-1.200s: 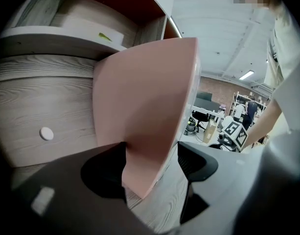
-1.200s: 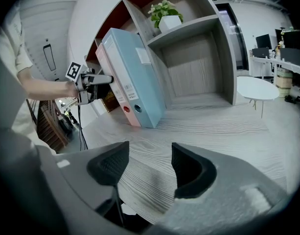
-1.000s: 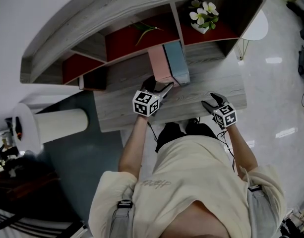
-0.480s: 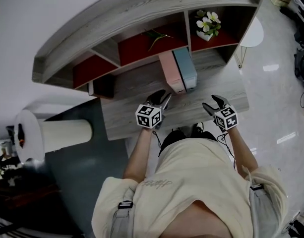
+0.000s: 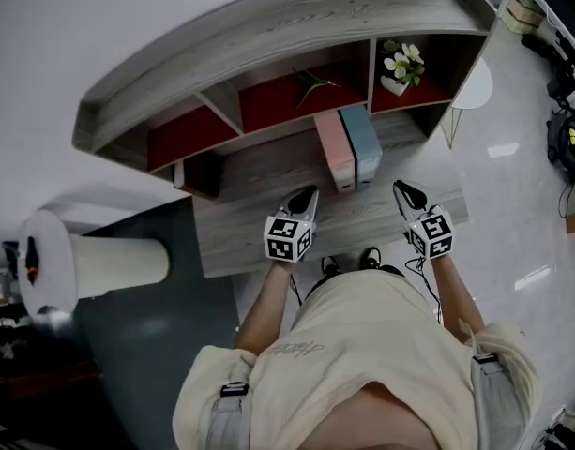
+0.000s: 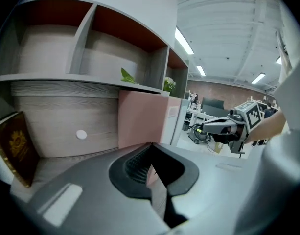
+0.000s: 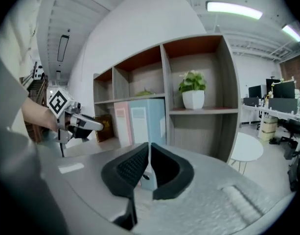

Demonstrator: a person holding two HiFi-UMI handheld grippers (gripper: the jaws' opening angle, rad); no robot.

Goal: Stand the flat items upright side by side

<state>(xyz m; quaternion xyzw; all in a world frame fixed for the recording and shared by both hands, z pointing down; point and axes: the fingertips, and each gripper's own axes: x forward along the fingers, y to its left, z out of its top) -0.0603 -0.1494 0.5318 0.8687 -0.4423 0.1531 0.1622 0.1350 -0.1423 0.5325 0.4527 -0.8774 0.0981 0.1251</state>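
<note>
A pink folder (image 5: 335, 150) and a blue folder (image 5: 361, 143) stand upright side by side on the desk (image 5: 259, 218), under the shelf unit. In the right gripper view the pink folder (image 7: 121, 124) and blue folder (image 7: 147, 119) show straight ahead. My left gripper (image 5: 304, 195) hovers in front of the pink folder (image 6: 140, 119), apart from it and shut on nothing. My right gripper (image 5: 406, 193) hangs to the right of the blue folder. Its jaws have just been closing and now meet with nothing between them. The left gripper view shows its jaws (image 6: 150, 148) together; the right gripper view (image 7: 149, 148) shows the same.
A dark red book (image 5: 201, 172) leans at the desk's left under the shelf. A potted plant (image 5: 402, 64) sits in the right shelf compartment and a green sprig (image 5: 310, 84) in the middle one. A white round side table (image 5: 475, 87) stands right of the desk.
The left gripper drew back from the pink folder and its jaws closed. The right gripper rose and its open jaws closed. Both folders stay upright.
</note>
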